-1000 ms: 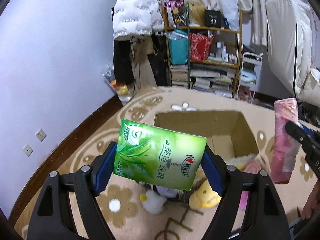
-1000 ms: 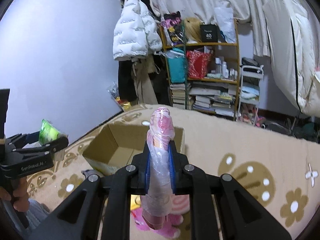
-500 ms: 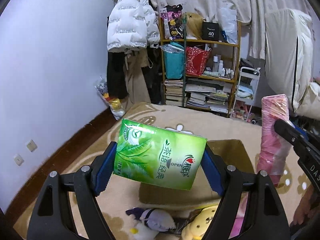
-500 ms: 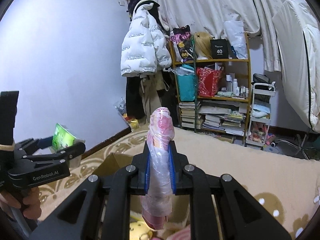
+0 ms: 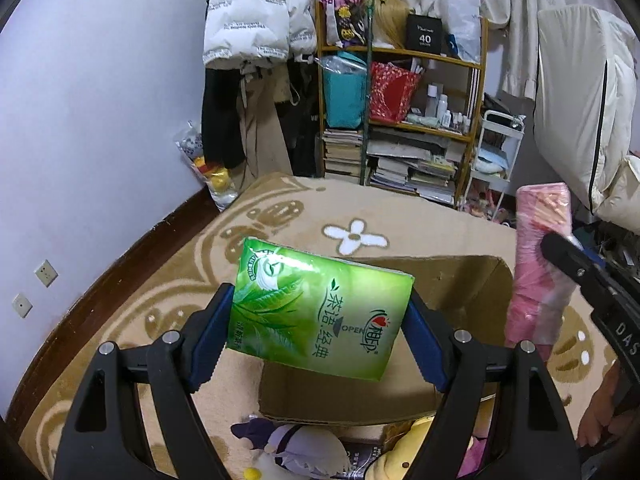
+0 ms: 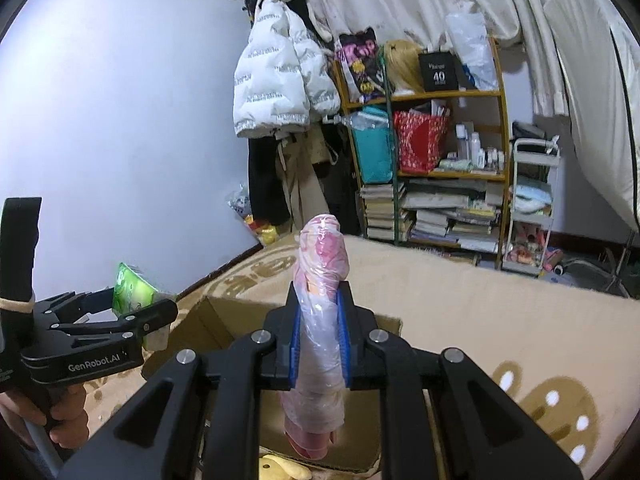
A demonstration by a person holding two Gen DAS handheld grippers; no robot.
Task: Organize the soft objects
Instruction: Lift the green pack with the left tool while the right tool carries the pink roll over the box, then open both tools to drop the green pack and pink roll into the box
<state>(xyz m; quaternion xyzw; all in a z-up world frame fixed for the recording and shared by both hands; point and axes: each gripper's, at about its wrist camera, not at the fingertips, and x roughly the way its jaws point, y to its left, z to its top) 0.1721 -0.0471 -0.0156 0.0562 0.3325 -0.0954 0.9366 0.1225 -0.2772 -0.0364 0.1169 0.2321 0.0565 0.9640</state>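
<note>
Green and glossy, the tissue pack [image 5: 320,312] sits squeezed across its width between the blue pads of our left gripper [image 5: 318,334], tilted so its printed face looks up at the camera. We hold it by the two short ends because the soft film gives under pressure, and a wide grip keeps it from folding or slipping. It hangs in the air above the near wall of the open cardboard box [image 5: 472,280], which stands on the patterned carpet [image 5: 280,216].

Our right gripper [image 6: 321,344] is clenched tight on a pink bundle wrapped in clear plastic [image 6: 322,280]. The jaws pinch it thin at the middle, so it stands nearly upright, bulging above and below the pads. It too hovers over the box, and we judge both packs are meant to go inside.

Plush toys [image 5: 296,444] lie on the floor just in front of the box, a white-and-purple one and a yellow one, not yet put away. The pack's wrapper looks intact and full, with a small crease along its top edge.
</note>
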